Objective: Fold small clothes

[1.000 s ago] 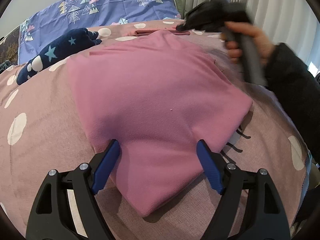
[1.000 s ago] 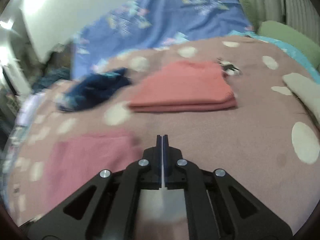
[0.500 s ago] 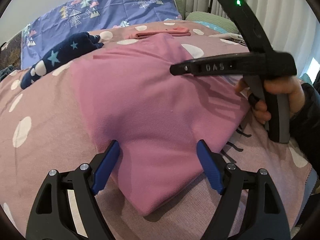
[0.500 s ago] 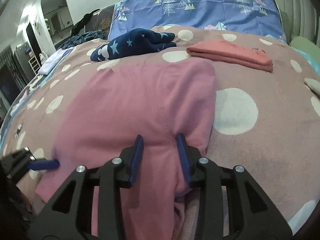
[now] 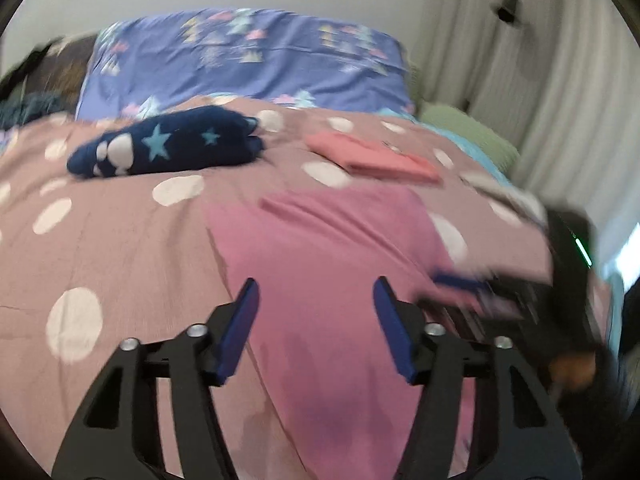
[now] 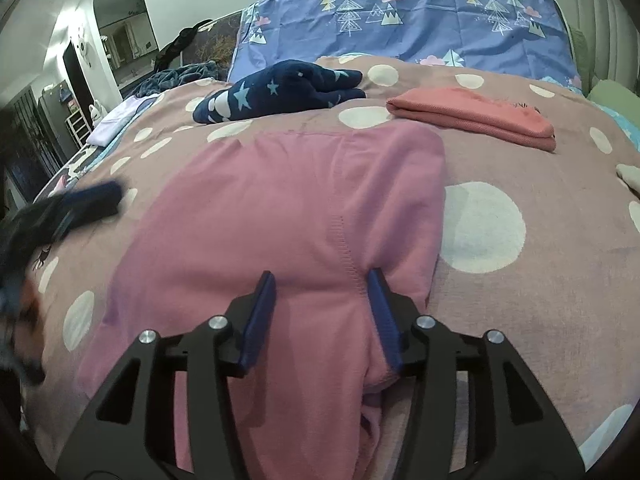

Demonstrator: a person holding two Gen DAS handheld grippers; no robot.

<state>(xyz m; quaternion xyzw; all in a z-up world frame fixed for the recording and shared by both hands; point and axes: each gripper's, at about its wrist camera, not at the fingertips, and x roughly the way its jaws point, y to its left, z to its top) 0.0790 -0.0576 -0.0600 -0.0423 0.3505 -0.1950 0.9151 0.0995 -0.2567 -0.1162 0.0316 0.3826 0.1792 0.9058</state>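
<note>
A pink garment (image 5: 328, 264) lies spread on the spotted bedspread (image 5: 120, 240); it also shows in the right wrist view (image 6: 280, 216). My left gripper (image 5: 316, 304) is open, its jaws wide, hovering over the garment's near left part. My right gripper (image 6: 322, 292) is open with a raised fold and seam of the pink cloth between its jaws at the garment's near right edge. The right gripper appears blurred at the right of the left wrist view (image 5: 460, 280). The left gripper shows blurred at the left of the right wrist view (image 6: 92, 200).
A folded salmon garment (image 6: 476, 116) and a crumpled navy star-print garment (image 6: 280, 92) lie further back on the bed. A blue tree-print pillow (image 6: 404, 20) stands at the headboard. Curtains (image 5: 540, 80) hang on the right. A green cushion (image 5: 468, 132) sits by them.
The left gripper has swung to the garment's left side, with motion blur. The right gripper has opened wider over the pink fold and sits low at the garment's right edge.
</note>
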